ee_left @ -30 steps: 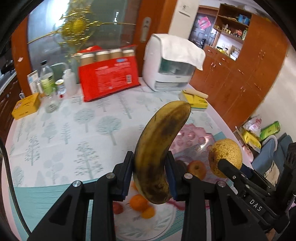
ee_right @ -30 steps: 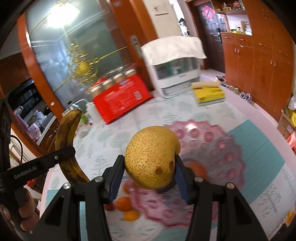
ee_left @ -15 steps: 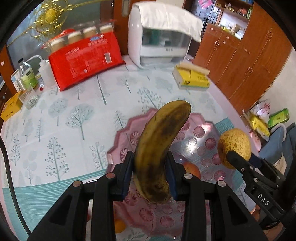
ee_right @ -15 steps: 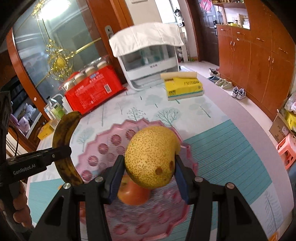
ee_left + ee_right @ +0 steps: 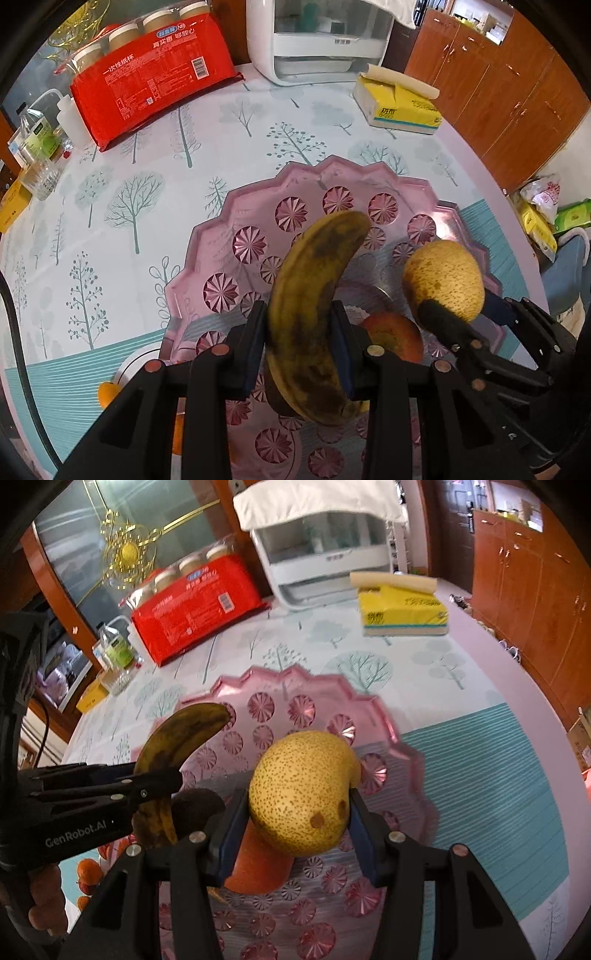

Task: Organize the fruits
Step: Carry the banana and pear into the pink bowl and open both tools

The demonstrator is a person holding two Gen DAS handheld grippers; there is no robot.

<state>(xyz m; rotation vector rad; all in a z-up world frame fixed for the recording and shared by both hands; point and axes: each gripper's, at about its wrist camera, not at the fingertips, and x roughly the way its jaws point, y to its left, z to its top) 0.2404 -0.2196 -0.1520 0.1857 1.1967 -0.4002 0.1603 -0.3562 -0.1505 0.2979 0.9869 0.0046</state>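
Gripping a curved, brown-mottled banana [image 5: 314, 314], left tongs [image 5: 299, 347]; right tongs [image 5: 295, 823] clamp a speckled pear [image 5: 301, 794]

"GenRobot.AI" on the left gripper [image 5: 157, 781]

Far half of the pink tray [image 5: 258, 206] lies bare; an apple [image 5: 393, 334] and a dark fruit [image 5: 195, 805] occupy its near side, with the tree-print counter [image 5: 147, 177] open beyond
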